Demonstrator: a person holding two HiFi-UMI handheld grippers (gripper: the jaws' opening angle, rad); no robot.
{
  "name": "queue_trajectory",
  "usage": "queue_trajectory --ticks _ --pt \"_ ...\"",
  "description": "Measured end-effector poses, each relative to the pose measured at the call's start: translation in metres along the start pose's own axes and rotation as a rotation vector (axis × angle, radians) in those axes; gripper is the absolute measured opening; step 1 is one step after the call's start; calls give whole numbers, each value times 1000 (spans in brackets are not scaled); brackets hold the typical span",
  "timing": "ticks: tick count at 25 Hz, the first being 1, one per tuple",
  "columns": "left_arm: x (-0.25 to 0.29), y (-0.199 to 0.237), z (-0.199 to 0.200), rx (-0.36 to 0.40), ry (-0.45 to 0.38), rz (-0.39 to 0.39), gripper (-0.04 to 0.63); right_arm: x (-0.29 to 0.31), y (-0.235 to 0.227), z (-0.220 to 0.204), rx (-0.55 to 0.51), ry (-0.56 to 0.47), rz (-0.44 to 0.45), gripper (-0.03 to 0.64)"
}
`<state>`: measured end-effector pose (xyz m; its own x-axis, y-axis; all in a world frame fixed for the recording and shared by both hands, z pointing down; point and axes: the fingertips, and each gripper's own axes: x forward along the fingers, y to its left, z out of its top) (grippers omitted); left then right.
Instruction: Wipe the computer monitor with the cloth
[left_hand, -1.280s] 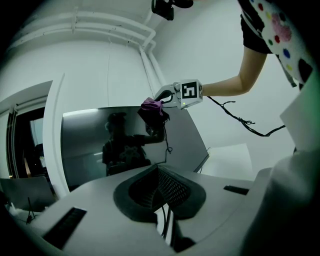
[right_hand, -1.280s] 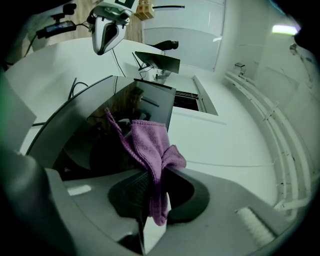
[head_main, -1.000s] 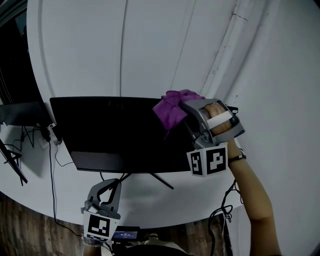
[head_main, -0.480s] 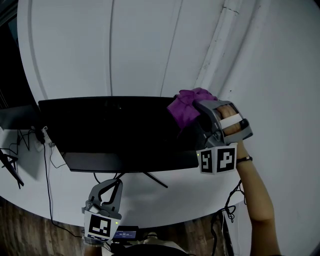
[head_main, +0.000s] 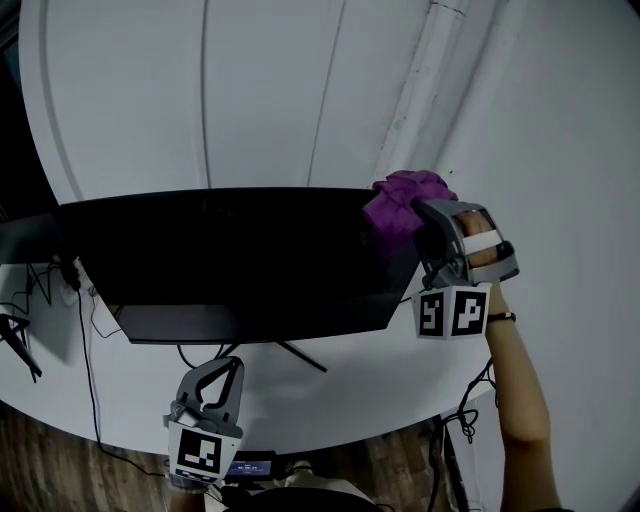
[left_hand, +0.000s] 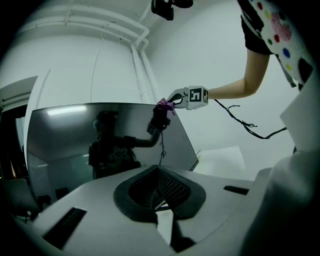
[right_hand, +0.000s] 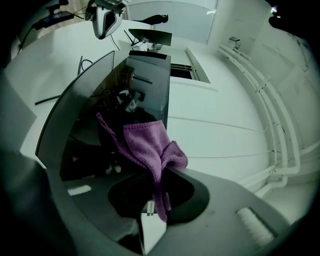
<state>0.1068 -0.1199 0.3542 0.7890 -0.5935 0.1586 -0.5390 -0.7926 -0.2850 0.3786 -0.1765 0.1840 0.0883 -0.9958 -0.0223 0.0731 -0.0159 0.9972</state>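
A wide black monitor (head_main: 230, 255) stands on a white table (head_main: 350, 385). At the screen's upper right corner my right gripper (head_main: 425, 225) is shut on a purple cloth (head_main: 400, 205), and the cloth lies against the glass. The right gripper view has the cloth (right_hand: 150, 145) bunched between the jaws of the right gripper (right_hand: 159, 172), draped on the dark screen (right_hand: 110, 95). Low in front of the table my left gripper (head_main: 228, 368) is shut on nothing. From the left gripper view, past the left gripper (left_hand: 159, 171), the monitor (left_hand: 100, 140) and the cloth (left_hand: 165, 105) show at its top right corner.
Cables (head_main: 85, 300) hang behind the monitor's left end, near a second dark screen (head_main: 25, 235). Another cable (head_main: 465, 410) trails off the table's right edge. White conduit (head_main: 420, 70) runs up the wall behind. Wood floor (head_main: 60, 460) lies below the table.
My right gripper has carried the cloth rightward along the top of the screen to its upper right corner. The left gripper has stayed where it was.
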Motion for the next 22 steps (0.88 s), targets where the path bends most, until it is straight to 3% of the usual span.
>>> queue_trajectory --ticks 13,18,22 --pt "6 -5 -1 -6 5 -9 5 -12 8 -66 119 124 -6 63" --pt "1 -4 2 -24 -1 -5 5 -22 5 -74 274 140 -17 63" --pt "-3 2 7 -21 -15 10 5 -39 5 -65 492 129 -28 63"
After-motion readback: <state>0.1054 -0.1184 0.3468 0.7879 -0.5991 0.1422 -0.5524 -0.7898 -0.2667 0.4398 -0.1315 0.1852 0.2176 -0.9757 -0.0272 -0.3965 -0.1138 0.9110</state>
